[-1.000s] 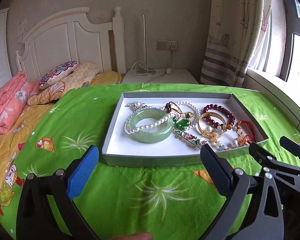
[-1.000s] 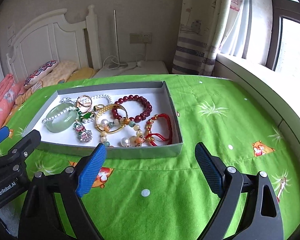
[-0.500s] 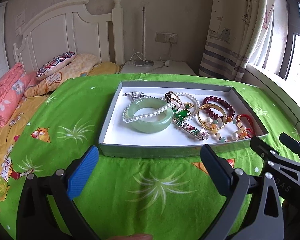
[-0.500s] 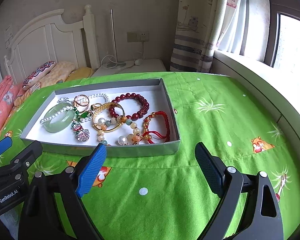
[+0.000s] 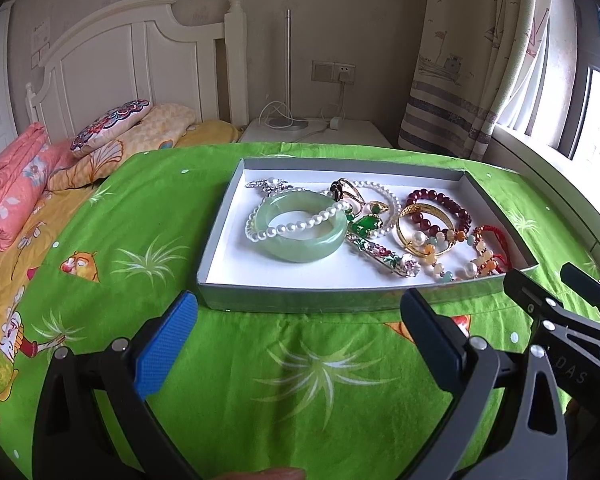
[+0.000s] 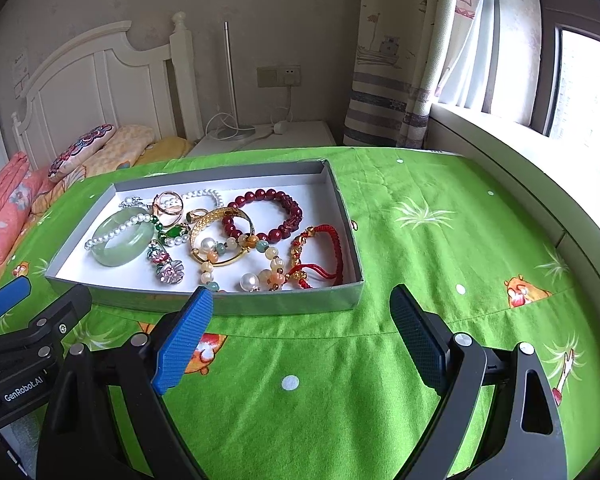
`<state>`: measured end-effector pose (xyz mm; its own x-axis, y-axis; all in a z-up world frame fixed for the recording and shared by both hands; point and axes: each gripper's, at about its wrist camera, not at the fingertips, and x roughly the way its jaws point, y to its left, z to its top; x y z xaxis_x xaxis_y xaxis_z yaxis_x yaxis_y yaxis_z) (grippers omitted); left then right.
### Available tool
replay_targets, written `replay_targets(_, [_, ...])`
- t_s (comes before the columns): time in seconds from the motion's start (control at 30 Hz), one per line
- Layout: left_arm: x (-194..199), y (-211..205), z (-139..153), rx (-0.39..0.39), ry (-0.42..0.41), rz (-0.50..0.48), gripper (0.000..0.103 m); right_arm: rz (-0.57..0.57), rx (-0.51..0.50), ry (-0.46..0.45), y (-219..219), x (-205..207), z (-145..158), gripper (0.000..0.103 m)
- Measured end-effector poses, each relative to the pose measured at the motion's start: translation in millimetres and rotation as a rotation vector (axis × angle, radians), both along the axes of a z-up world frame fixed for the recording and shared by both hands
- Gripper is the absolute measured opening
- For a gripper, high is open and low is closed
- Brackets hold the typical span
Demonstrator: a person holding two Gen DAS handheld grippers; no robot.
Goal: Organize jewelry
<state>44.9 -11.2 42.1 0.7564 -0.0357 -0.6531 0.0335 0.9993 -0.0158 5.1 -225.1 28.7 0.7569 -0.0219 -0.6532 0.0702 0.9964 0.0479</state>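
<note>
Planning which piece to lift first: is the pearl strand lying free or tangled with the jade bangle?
Tangled: the pearl strand drapes across the jade bangle and loops outside its rim.

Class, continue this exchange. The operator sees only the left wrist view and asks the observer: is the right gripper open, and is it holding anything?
Observer: The right gripper is open and empty, just short of the tray and its near wall.
Operator: Any jewelry on the cloth right of the tray?
Observer: None. The cloth there shows only its print, out to the window ledge.
Operator: How does the red cord bracelet lie?
Observer: The red cord bracelet lies in the near right corner, close to the right wall, with its gold beads toward the tray's middle.
</note>
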Motion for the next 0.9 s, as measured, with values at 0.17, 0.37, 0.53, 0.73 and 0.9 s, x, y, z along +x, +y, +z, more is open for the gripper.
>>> replay_targets(0.17, [0.2,0.7,-0.8,-0.002,0.001,0.001,0.101,0.000,0.000,0.000,-0.1,-0.1,0.1,0.087])
replay_targets(0.37, [0.0,1.9,-1.4,-0.003,0.000,0.002,0.101,0.000,-0.002,0.001,-0.5,-0.1,0.3,0.087])
replay_targets(0.53, [0.1,2.2,-1.3,-0.002,0.001,0.002,0.101,0.000,-0.001,0.000,-0.2,-0.1,0.3,0.087])
replay_targets(0.73, [0.2,2.4,-1.2,-0.003,0.001,0.001,0.101,-0.001,-0.001,0.000,-0.1,-0.2,0.2,0.087])
replay_targets(0.9, [0.0,2.2,-1.4,-0.002,0.001,0.000,0.101,-0.001,-0.001,0.000,-0.2,-0.3,0.0,0.087])
